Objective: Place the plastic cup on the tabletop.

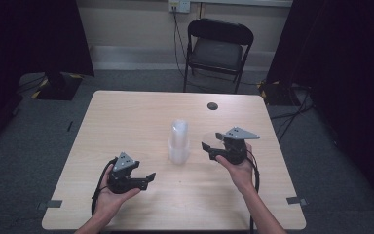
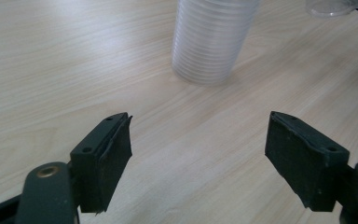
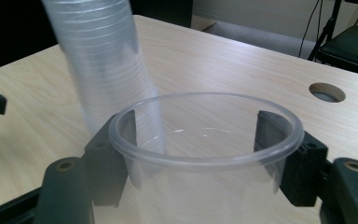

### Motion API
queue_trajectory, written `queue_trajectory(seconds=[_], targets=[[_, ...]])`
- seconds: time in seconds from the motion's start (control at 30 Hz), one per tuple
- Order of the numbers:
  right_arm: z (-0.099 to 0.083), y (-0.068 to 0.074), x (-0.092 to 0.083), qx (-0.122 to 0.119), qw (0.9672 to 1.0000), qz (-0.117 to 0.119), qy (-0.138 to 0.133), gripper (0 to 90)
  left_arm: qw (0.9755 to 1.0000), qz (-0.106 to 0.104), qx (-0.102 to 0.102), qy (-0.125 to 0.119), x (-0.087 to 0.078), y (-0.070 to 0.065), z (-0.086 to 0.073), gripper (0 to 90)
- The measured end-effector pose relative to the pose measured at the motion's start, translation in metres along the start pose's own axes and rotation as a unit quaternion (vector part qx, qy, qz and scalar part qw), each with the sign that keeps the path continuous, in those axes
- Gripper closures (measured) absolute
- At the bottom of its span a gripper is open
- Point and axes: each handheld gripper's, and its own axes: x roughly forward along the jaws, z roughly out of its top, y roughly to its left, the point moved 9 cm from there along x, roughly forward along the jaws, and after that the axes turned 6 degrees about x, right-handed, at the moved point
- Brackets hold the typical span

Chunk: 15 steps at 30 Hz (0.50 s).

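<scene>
A tall stack of clear plastic cups (image 1: 179, 142) stands upside down in the middle of the wooden table (image 1: 126, 117). My right gripper (image 1: 212, 147), just right of the stack, is shut on a single clear cup (image 1: 209, 138). In the right gripper view the black pads press both sides of that cup (image 3: 205, 140) below its rim, and the stack (image 3: 102, 60) rises behind it. My left gripper (image 1: 148, 178) hangs near the front left, open with nothing between its jaws. In the left gripper view, the stack (image 2: 209, 42) lies beyond the wide gap (image 2: 198, 158), and the single cup (image 2: 331, 5) shows at top right.
A round cable hole (image 1: 212, 106) sits in the table's far side, right of centre. A black folding chair (image 1: 219, 46) stands behind the table. Dark curtains hang on both sides, and grey carpet surrounds the table.
</scene>
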Motion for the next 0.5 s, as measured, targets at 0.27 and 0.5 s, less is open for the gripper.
queue_trajectory(seconds=[0.27,0.5], targets=[[0.006,-0.018,0.013,0.017,0.9997,-0.019,-0.003,29.5,1.0,0.003,-0.004,0.005,-0.002,0.005,-0.006,22.8],[0.011,-0.03,0.023,0.035,0.999,-0.027,-0.007,29.7,0.9998,0.015,-0.005,0.009,-0.002,0.008,-0.008,24.2]])
